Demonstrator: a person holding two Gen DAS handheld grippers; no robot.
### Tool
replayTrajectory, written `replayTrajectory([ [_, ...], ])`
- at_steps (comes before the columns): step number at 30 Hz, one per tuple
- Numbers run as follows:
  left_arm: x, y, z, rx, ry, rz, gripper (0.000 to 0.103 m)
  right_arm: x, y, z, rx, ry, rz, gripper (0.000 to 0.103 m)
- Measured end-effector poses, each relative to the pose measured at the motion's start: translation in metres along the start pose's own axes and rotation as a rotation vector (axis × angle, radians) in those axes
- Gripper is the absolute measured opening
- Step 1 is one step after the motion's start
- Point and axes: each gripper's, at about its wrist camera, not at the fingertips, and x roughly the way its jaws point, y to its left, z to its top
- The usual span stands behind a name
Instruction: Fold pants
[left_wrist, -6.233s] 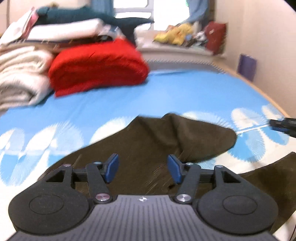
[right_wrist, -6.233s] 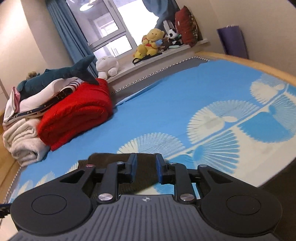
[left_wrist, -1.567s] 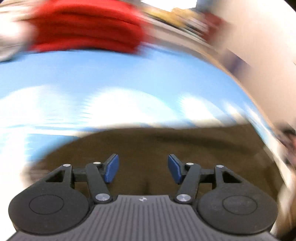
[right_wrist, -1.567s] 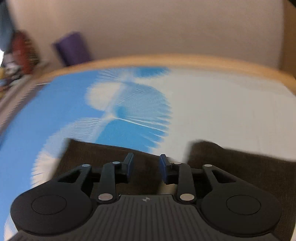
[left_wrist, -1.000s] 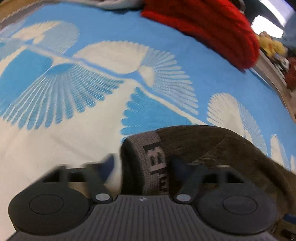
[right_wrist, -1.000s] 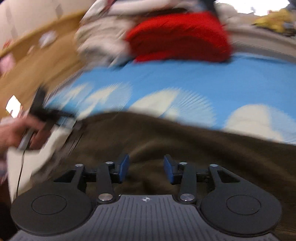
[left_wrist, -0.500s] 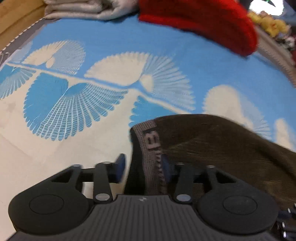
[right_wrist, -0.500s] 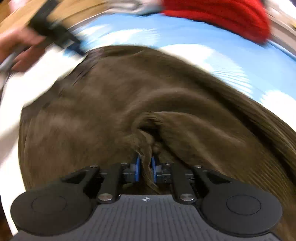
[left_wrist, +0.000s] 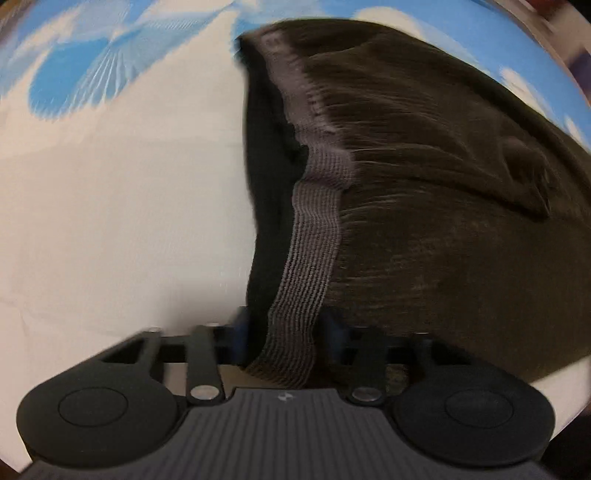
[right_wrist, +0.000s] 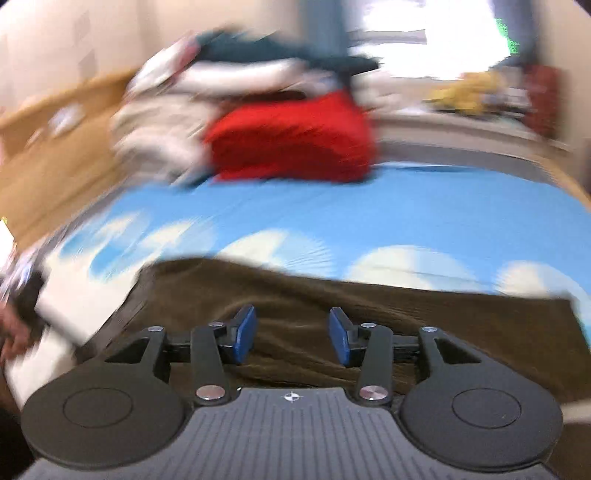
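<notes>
1. The left gripper (left_wrist: 286, 338) points down at the bed sheet (left_wrist: 122, 221). Its jaws have just been closing, and the grey waistband (left_wrist: 314, 236) of the brown pants (left_wrist: 443, 206) runs up between its blue fingers (left_wrist: 242, 332). The picture is too blurry to tell if the pads press on it.
2. The pants spread out to the right of those fingers. White sheet lies to their left.
3. The right gripper (right_wrist: 291, 334) has just been opening. Its blue fingers (right_wrist: 245, 334) stand apart and hold nothing.
4. The pants (right_wrist: 369, 306) lie under and just past those fingers.
5. Far ahead of them sits a red blanket (right_wrist: 291, 142), beside a blurry pile of bedding (right_wrist: 166, 140).
</notes>
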Motion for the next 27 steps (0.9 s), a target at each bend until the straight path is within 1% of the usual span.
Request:
replayTrajectory([
  [1, -0.012, -0.001, -0.002, 0.005, -0.024, 0.006, 0.020, -0.009, -0.013, -0.009, 0.062, -0.011, -0.052, 0.048],
  [2, -0.029, -0.003, -0.004, -0.003, -0.063, -0.003, 0.007, -0.018, -0.030, -0.019, 0.137, -0.013, -0.113, 0.048],
  [4, -0.068, -0.004, -0.010, -0.024, -0.154, -0.039, 0.006, -0.029, -0.052, -0.031, 0.211, 0.004, -0.198, 0.048],
  [5, -0.084, -0.003, -0.015, -0.037, -0.184, -0.057, 0.006, -0.039, -0.061, -0.035, 0.243, -0.016, -0.237, 0.048],
  [6, -0.095, -0.002, -0.020, -0.045, -0.202, -0.061, 0.006, -0.047, -0.066, -0.040, 0.277, -0.033, -0.254, 0.048],
  [7, -0.097, -0.001, -0.023, -0.046, -0.201, -0.054, 0.006, -0.056, -0.075, -0.045, 0.319, -0.040, -0.259, 0.048],
  [8, -0.092, -0.001, -0.027, -0.047, -0.183, -0.036, 0.007, -0.061, -0.082, -0.050, 0.345, -0.033, -0.263, 0.048],
  [9, -0.076, 0.001, -0.032, -0.043, -0.143, -0.002, 0.007, -0.064, -0.087, -0.055, 0.358, -0.017, -0.275, 0.048],
  [11, -0.042, 0.007, -0.040, -0.056, -0.036, 0.050, 0.007, -0.061, -0.091, -0.065, 0.323, 0.027, -0.301, 0.048],
  [12, -0.031, 0.010, -0.043, -0.067, 0.019, 0.101, 0.011, -0.060, -0.092, -0.068, 0.293, 0.044, -0.314, 0.048],
  [13, -0.033, 0.013, -0.043, -0.074, 0.006, 0.110, 0.013, -0.057, -0.091, -0.072, 0.271, 0.057, -0.327, 0.048],
  [14, -0.046, 0.012, -0.043, -0.077, -0.060, 0.097, 0.013, -0.053, -0.090, -0.076, 0.257, 0.072, -0.332, 0.048],
  [16, -0.071, 0.002, -0.046, -0.051, -0.173, 0.036, 0.015, -0.048, -0.091, -0.082, 0.253, 0.106, -0.325, 0.048],
  [17, -0.077, -0.002, -0.047, -0.034, -0.210, -0.006, 0.016, -0.047, -0.092, -0.084, 0.259, 0.122, -0.323, 0.048],
  [18, -0.076, -0.006, -0.049, -0.008, -0.210, -0.054, 0.016, -0.046, -0.093, -0.085, 0.265, 0.135, -0.325, 0.048],
  [19, -0.070, -0.010, -0.050, 0.014, -0.186, -0.073, 0.016, -0.045, -0.092, -0.085, 0.271, 0.148, -0.327, 0.048],
  [20, -0.057, -0.013, -0.050, 0.044, -0.130, -0.062, 0.016, -0.042, -0.093, -0.087, 0.276, 0.160, -0.329, 0.048],
  [21, -0.044, -0.016, -0.053, 0.069, -0.076, -0.023, 0.016, -0.038, -0.096, -0.088, 0.286, 0.175, -0.335, 0.048],
  [22, -0.028, -0.017, -0.056, 0.100, 0.000, 0.047, 0.019, -0.032, -0.100, -0.090, 0.299, 0.192, -0.345, 0.048],
  [23, -0.019, -0.017, -0.059, 0.127, 0.033, 0.081, 0.020, -0.030, -0.103, -0.093, 0.311, 0.210, -0.355, 0.048],
  [24, -0.022, -0.018, -0.059, 0.138, 0.023, 0.089, 0.020, -0.026, -0.108, -0.095, 0.328, 0.229, -0.367, 0.048],
  [25, -0.030, -0.022, -0.058, 0.130, -0.002, 0.094, 0.020, -0.024, -0.112, -0.098, 0.346, 0.245, -0.378, 0.048],
  [26, -0.040, -0.027, -0.058, 0.138, -0.049, 0.085, 0.020, -0.021, -0.118, -0.101, 0.369, 0.263, -0.391, 0.048],
  [27, -0.052, -0.034, -0.059, 0.159, -0.106, 0.041, 0.022, -0.019, -0.124, -0.104, 0.392, 0.280, -0.401, 0.048],
])
